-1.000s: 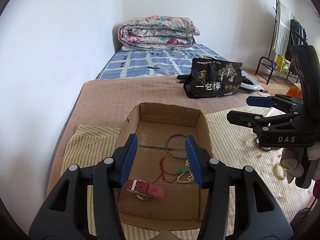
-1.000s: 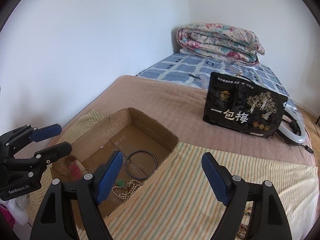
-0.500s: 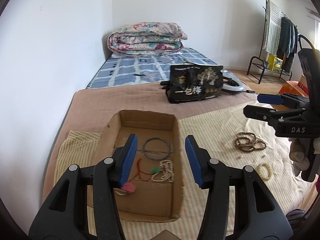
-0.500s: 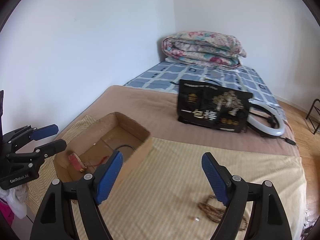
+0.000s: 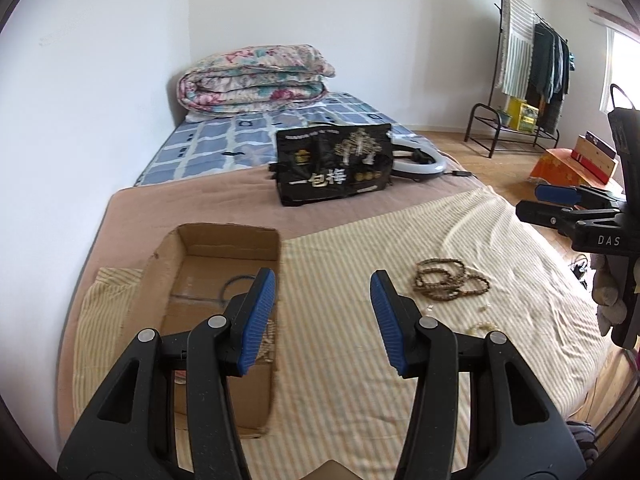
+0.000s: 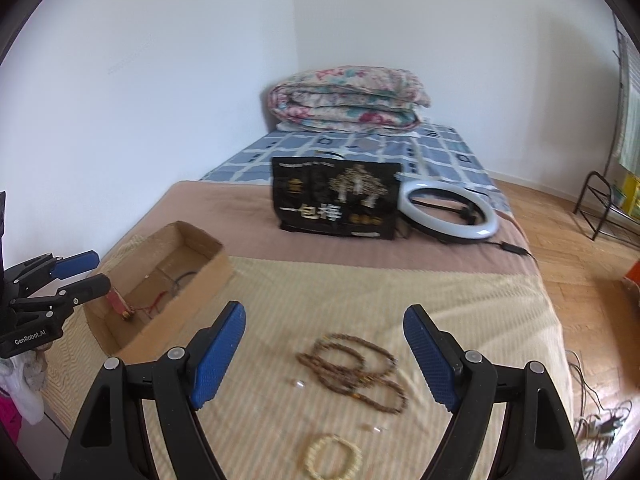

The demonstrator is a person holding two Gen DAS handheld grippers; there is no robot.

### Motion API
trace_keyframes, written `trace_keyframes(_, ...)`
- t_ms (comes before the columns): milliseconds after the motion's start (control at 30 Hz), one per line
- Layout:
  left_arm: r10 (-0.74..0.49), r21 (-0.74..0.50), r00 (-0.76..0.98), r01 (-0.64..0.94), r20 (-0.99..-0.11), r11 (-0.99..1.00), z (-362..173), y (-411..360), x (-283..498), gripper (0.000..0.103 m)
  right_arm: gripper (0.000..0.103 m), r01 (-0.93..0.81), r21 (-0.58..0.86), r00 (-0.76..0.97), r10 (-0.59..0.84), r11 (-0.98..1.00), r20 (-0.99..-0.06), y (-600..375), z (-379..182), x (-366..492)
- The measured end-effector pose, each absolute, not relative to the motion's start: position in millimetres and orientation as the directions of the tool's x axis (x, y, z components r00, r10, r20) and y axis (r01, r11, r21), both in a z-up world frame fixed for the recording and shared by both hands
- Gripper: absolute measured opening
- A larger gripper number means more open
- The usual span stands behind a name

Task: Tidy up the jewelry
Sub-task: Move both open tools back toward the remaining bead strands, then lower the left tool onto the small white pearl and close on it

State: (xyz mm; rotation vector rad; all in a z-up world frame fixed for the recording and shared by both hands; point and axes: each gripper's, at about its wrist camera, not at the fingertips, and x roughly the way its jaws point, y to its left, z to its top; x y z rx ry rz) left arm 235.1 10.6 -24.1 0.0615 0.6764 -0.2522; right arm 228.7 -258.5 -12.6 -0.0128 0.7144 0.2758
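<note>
From the left wrist camera, the left gripper (image 5: 323, 322) hangs over the striped cloth (image 5: 360, 360) spread on the bed (image 5: 192, 208), its blue fingers (image 5: 258, 320) parted with nothing between them. Just to their left sits the open cardboard box (image 5: 228, 240); a dark ring bangle (image 5: 236, 284) lies on its floor, and a bit of pale beading shows behind the left finger, though most of the box contents are hidden there. To the right on the cloth lies a tangle of brown bead strands (image 5: 450, 280), with a few small pale pieces near it, too small to make out. The right gripper (image 5: 560, 204) enters from the right edge, held above the cloth. Farther back stand a black printed bag (image 5: 334, 164) and a folded floral quilt (image 5: 256, 78).

From the right wrist camera, the right gripper (image 6: 324, 354) has its fingers (image 6: 218, 356) spread wide and empty, poised above the brown bead strands (image 6: 354, 368), which lie on the cloth between them in the picture. A cream bead bracelet (image 6: 332, 456) rests nearer the lens, somewhat blurred. The cardboard box (image 6: 160, 280) is off to the left, holding a red watch strap (image 6: 118, 302) and a red cord (image 6: 154, 304). The left gripper (image 6: 78, 272) shows at the left edge, beside the box. A white ring light (image 6: 450, 210) lies next to the black bag (image 6: 334, 200).
</note>
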Motion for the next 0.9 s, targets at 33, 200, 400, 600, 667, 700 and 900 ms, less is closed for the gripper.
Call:
trace_keyframes(33, -0.214, -0.025, 0.748, 0.255, -0.628, 0.967, -24.8, 6.9, 234.4, 0.051, 0.083, -0.245, 0.082, 0.722, 0.239, 0.966, -0.65, -265.0, -13.8, 226.4)
trace_keyframes(200, -0.234, -0.029, 0.73, 0.282, -0.642, 0.959, -31.7, -13.1, 234.1, 0.051, 0.083, -0.206, 0.082, 0.72, 0.208, 0.975, -0.663, -292.9, -21.5, 217.3)
trace_keyframes(400, -0.259, -0.034, 0.706, 0.316, -0.659, 0.948, -43.1, -34.6, 235.2, 0.051, 0.094, -0.155, 0.092, 0.711, 0.175, 0.984, -0.681, -323.7, -37.9, 207.4)
trace_keyframes(600, -0.281, -0.042, 0.681, 0.345, -0.676, 0.938, -55.7, -51.4, 240.2, 0.051, 0.094, -0.123, 0.1, 0.69, 0.158, 0.987, -0.706, -342.4, -57.2, 201.3)
trace_keyframes(667, -0.286, -0.042, 0.672, 0.355, -0.683, 0.934, -60.4, -57.8, 241.6, 0.051, 0.094, -0.114, 0.105, 0.682, 0.155, 0.988, -0.715, -346.5, -63.8, 200.6)
trace_keyframes(700, -0.289, -0.043, 0.667, 0.36, -0.687, 0.932, -62.7, -60.7, 242.5, 0.051, 0.094, -0.111, 0.106, 0.679, 0.154, 0.988, -0.718, -348.3, -66.7, 199.8)
trace_keyframes(900, -0.31, -0.056, 0.64, 0.385, -0.703, 0.921, -76.2, -73.1, 247.3, 0.051, 0.094, -0.105, 0.118, 0.659, 0.158, 0.987, -0.735, -353.9, -83.4, 201.3)
